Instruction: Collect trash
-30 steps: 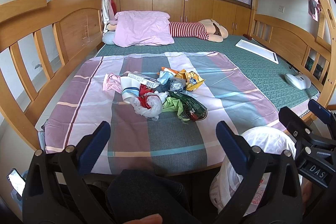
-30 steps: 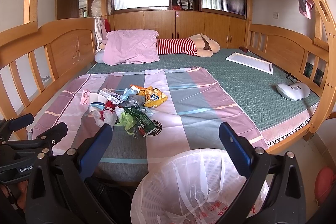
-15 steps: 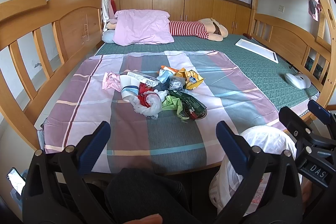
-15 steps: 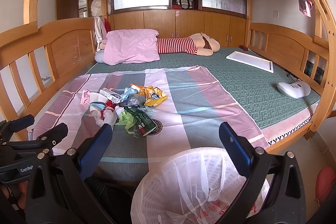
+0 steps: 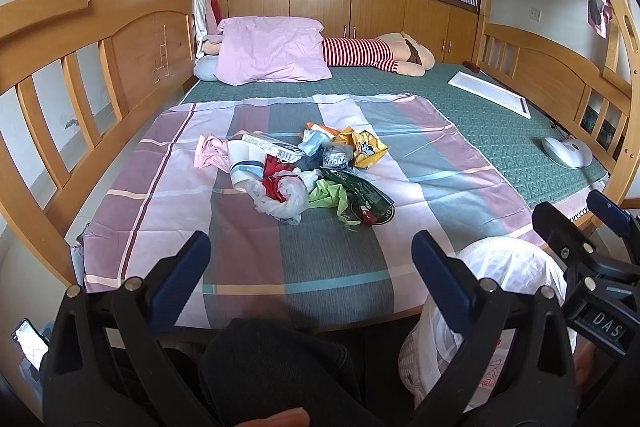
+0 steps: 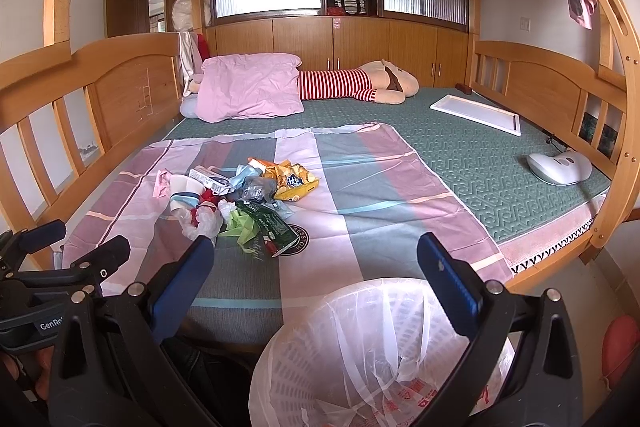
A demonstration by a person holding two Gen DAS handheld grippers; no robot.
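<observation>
A heap of trash [image 5: 308, 171] [image 6: 240, 203] lies on the striped sheet [image 5: 248, 255] in the middle of the bed: a paper cup [image 5: 244, 167], a yellow snack bag [image 5: 362, 147], a dark green packet [image 5: 360, 195], crumpled white plastic [image 5: 280, 203]. A white bin with a plastic liner [image 6: 360, 355] [image 5: 496, 267] stands on the floor at the bed's near edge. My left gripper [image 5: 310, 267] is open, held back from the heap. My right gripper [image 6: 316, 267] is open above the bin, with nothing between its fingers.
A pink pillow [image 5: 272, 51] and a striped plush toy [image 5: 376, 53] lie at the far end. A white board [image 5: 490, 91] and a white device [image 5: 566, 151] rest on the green mattress at right. Wooden rails [image 5: 60, 107] flank the bed. A person's dark-clad knee [image 5: 272, 367] is below.
</observation>
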